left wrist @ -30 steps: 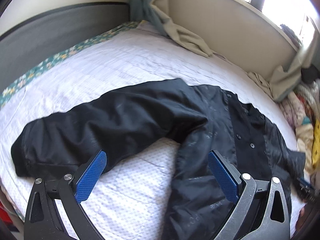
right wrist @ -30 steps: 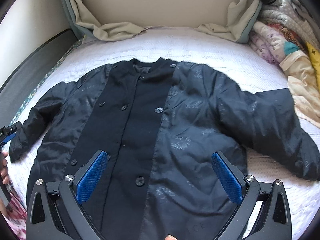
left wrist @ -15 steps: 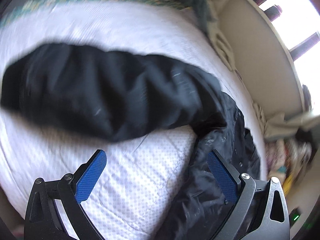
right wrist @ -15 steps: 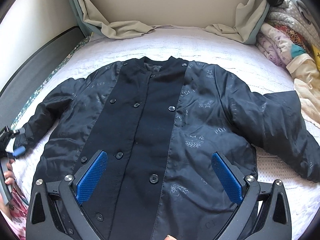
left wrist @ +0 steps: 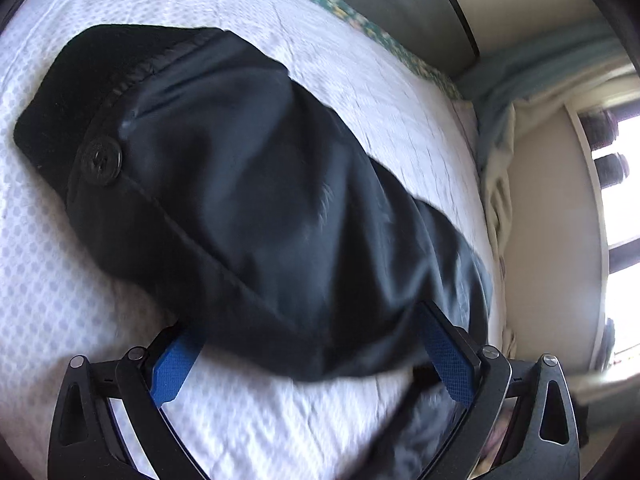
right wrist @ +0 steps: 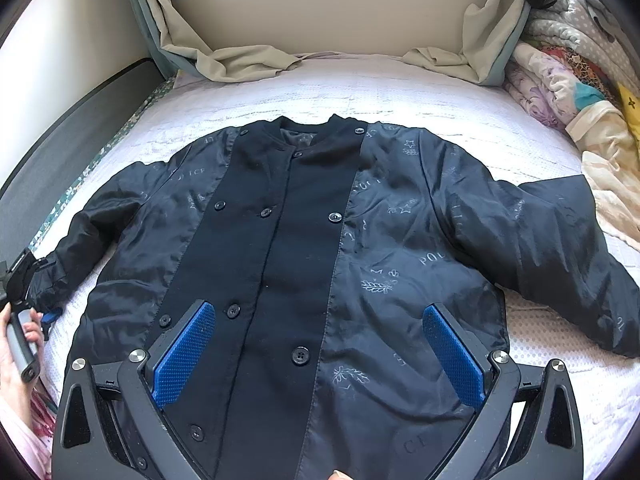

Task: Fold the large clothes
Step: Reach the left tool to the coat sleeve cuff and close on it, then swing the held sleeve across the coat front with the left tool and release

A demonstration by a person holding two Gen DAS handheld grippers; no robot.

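A large black jacket point(right wrist: 320, 264) with a buttoned front lies spread flat, face up, on the white bed cover point(right wrist: 360, 88). Both sleeves stretch out to the sides. My right gripper point(right wrist: 318, 350) is open and empty, hovering over the jacket's lower front. My left gripper point(left wrist: 310, 354) is open, low over the bed, with the jacket's left sleeve point(left wrist: 248, 184) lying between its blue pads point(left wrist: 448, 360). The sleeve's cuff carries a black button point(left wrist: 102, 160). In the right wrist view the left gripper point(right wrist: 24, 280) sits at that sleeve's end.
A pile of folded quilts and clothes point(right wrist: 572, 76) lies at the bed's right side. Beige curtain ends point(right wrist: 240, 60) rest on the bed's far edge under the wall. A dark headboard point(right wrist: 68, 128) runs along the left.
My left gripper has swung round and dropped close to the left sleeve, which now fills its view. My right gripper has drawn back slightly; the jacket has not moved.
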